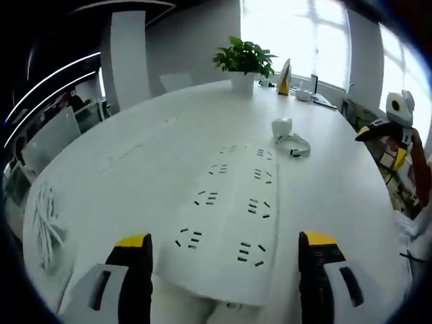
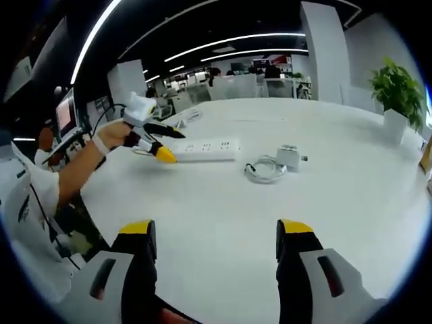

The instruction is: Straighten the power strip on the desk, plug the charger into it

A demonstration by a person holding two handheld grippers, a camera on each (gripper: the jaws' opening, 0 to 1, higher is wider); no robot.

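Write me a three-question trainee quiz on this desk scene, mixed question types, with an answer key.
1. True or false: the charger is already plugged into the power strip.
2. Which gripper is at the power strip? A) left gripper B) right gripper
3. Fill in: a coiled white ___ lies beside the charger.

Key:
1. False; the charger lies loose on the desk, apart from the strip.
2. A; its open jaws straddle one end of the strip.
3. cable
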